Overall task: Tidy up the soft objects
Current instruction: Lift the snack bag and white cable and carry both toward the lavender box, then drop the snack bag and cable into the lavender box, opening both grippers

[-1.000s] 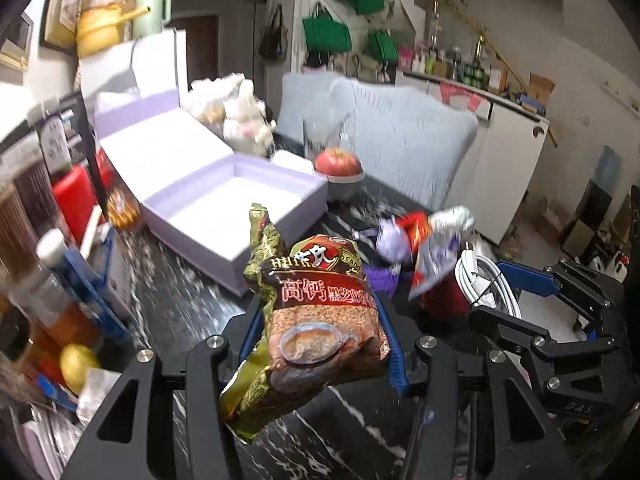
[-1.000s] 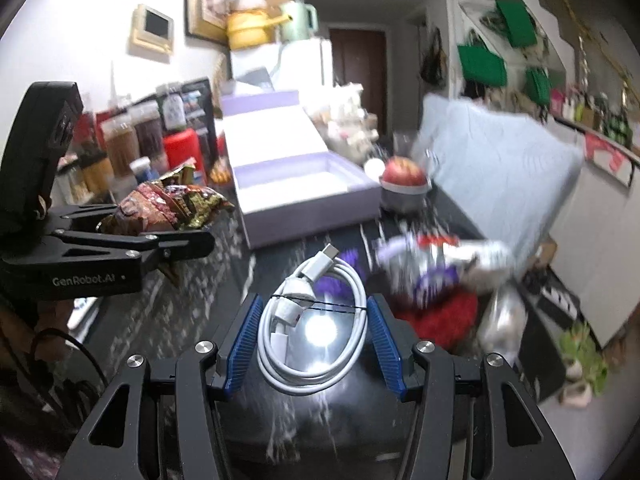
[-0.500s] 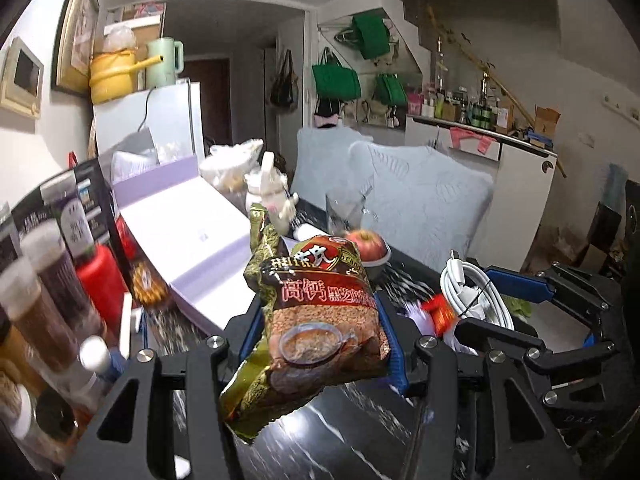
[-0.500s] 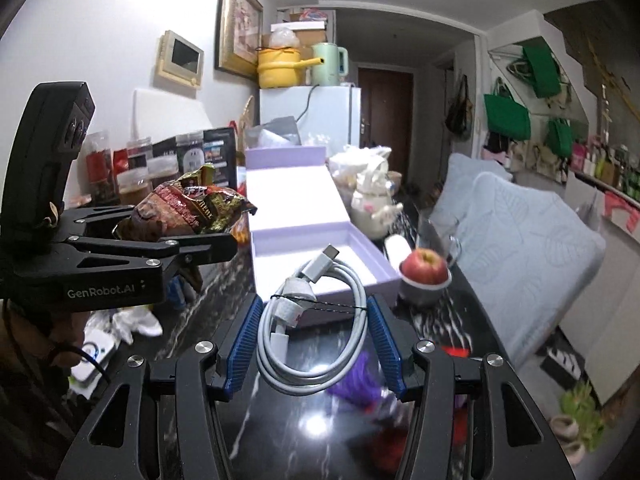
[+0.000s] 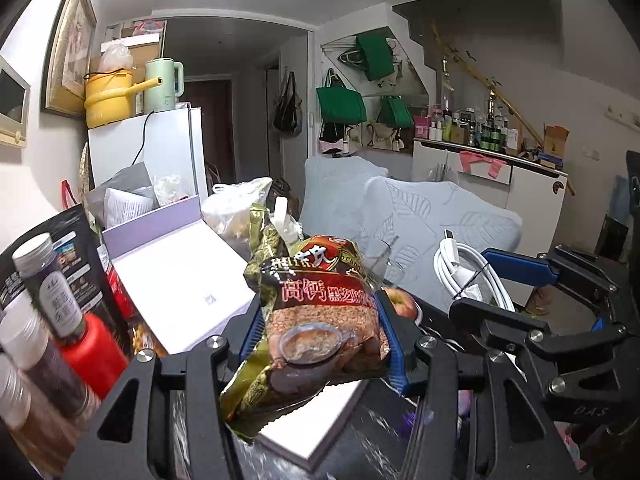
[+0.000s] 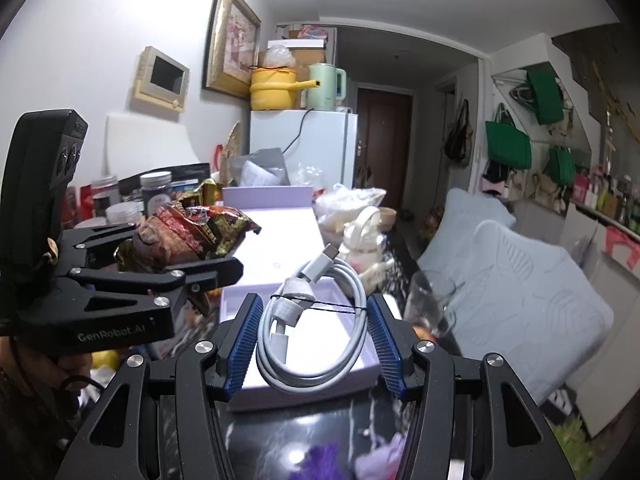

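left wrist view alone shows left tool [image 5: 320, 332] clenching snack bag [image 5: 320, 320]'s label; right tool [image 6: 312, 336] clasps white cable [image 6: 316, 320].

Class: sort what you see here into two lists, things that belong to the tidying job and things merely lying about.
Part of the job:
snack bag in the left tool
white cable in the right tool
lilac box

Lying about:
apple
drinking glass
red bottle
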Demonstrator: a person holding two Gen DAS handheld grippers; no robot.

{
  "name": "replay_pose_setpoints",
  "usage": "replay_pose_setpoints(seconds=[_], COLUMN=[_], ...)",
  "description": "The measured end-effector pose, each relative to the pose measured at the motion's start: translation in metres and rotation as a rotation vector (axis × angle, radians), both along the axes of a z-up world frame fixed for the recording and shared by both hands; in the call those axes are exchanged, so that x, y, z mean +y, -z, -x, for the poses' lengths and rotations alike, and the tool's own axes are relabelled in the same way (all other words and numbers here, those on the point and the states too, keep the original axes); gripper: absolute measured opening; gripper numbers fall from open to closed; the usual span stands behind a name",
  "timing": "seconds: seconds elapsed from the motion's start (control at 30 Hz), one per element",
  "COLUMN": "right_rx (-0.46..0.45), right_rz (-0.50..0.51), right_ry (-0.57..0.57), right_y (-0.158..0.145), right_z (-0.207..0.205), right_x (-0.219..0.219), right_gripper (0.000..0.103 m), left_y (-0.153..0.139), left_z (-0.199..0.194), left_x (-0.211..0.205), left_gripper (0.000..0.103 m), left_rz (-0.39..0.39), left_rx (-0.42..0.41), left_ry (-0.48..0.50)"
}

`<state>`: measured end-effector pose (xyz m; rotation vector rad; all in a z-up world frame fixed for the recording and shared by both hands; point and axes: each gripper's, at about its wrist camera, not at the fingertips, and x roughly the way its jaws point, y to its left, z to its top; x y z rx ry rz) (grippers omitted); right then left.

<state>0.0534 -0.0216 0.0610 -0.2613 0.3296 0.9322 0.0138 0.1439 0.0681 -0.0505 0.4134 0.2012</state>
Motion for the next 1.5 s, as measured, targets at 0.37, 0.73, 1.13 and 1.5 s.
replay_pose_setpoints(seconds=[0.37, 0.73, 1.13, 1.5], right_rx=[-0.014, 0.02, 0.133, 0.229], right_rz=[0.008, 0.066, 0.169, 0.28], right_ry=[-0.004, -0.017, 0.013, 0.042], right_y=[-0.009, 0.015, 0.06, 0.104], right_z=[-0.053, -0.092, -0.123, -0.148], right_x=[0.048, 0.096, 0.126, 0.145], right_gripper=[0.054, 0.054, 0.054, 0.054], left_y=[0.003, 0.038, 0.083, 0.132], left_z=[-0.047, -0.082, -0.114, -0.134], left_x=[0.049, 0.092, 0.116, 0.123], left_gripper=[0.051, 0.051, 0.051, 0.05], left_rz=[0.005, 0.015, 0.069, 0.104], left_rx=[0.013, 0.123, 0.286, 0.434], left_ry=[-0.11, -0.204, -0.231, -0.248])
